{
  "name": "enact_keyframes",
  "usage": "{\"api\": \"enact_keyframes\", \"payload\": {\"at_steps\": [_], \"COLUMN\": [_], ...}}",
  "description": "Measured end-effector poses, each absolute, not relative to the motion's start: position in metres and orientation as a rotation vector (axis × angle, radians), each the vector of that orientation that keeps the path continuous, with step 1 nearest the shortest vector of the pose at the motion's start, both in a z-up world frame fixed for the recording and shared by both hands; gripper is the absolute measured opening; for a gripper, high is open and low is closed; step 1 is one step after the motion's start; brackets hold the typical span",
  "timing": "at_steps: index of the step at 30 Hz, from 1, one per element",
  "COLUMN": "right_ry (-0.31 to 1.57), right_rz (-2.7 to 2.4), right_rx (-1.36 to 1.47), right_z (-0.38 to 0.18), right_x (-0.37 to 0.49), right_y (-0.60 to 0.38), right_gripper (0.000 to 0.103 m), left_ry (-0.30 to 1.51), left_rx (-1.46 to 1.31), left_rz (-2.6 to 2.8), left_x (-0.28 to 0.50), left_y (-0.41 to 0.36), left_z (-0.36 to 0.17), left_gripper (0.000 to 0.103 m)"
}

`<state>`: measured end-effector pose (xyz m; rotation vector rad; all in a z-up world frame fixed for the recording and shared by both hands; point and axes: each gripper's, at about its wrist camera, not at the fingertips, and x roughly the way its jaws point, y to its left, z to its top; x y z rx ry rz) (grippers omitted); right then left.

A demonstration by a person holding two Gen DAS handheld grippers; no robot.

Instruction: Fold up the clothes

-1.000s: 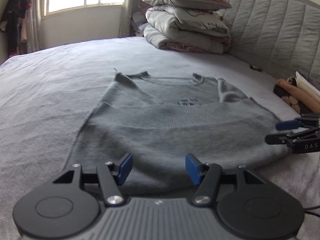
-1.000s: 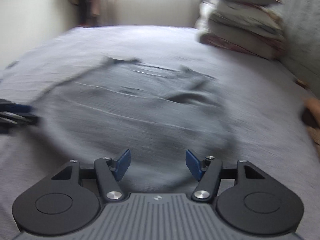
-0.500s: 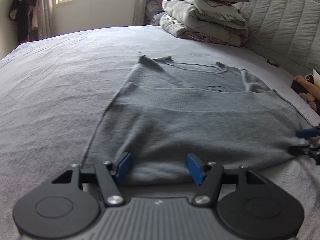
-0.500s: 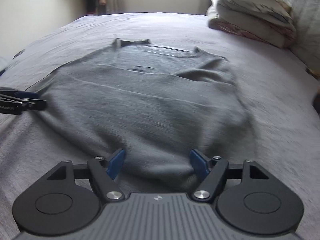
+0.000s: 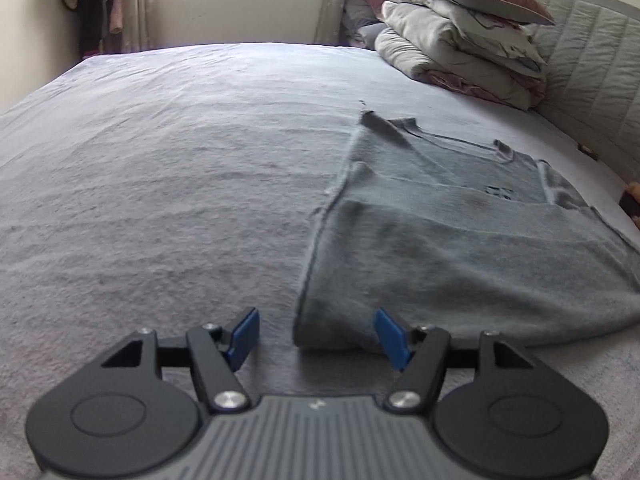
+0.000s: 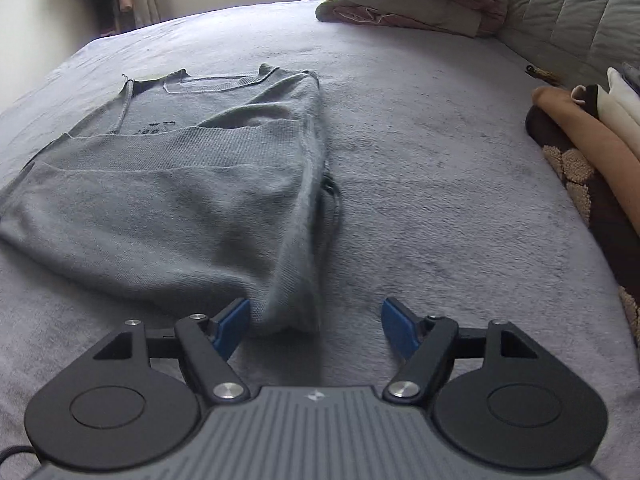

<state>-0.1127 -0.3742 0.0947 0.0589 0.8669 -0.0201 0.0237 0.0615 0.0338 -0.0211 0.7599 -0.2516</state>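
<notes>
The left claw stands wide open with nothing held, low over the bed. The near left corner of the grey sweater lies between its blue fingertips, closer to the right-hand one, which I judge lines that corner up for a pinch. The sweater lies flat on the bed, neck toward the far side, with both sleeves turned in across the body and a fold line running across its middle. Stacked bedding sits against the headboard, well apart from the sweater.

In the right wrist view, the right claw is also spread wide and empty. The sweater's near right corner bunches up just beside its left fingertip. A pile of folded clothes lies to the right, well clear. With sleeves already in and both claws at the hem corners, a lengthwise fold toward the neck looks likely.
</notes>
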Motion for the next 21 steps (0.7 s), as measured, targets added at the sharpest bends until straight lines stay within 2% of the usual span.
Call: {"api": "enact_keyframes", "payload": {"at_steps": [7,12,18,21], "right_ry": [0.818,0.828,0.838,0.834], "right_rz": [-0.024,0.009,0.03,0.04], "right_rx": [-0.059,0.17,0.565,0.766], "right_z": [0.108,0.112,0.09,0.078], "right_x": [-0.132,-0.134,-0.131,-0.13], "right_y": [-0.374,-0.402,-0.433,-0.448], "right_gripper": [0.075,0.072,0.052,0.04], "left_ry": [0.765,0.805,0.849,0.886], "left_rx": [-0.023,-0.077,-0.286,-0.348], "left_rz": [-0.242,-0.251,-0.331,-0.331], "left_x": [0.019,0.018,0.019,0.024], "left_y": [0.083,0.092,0.098,0.096], "left_z": [0.038,0.036,0.038,0.032], "left_gripper": [0.066,0.06,0.054,0.046]}}
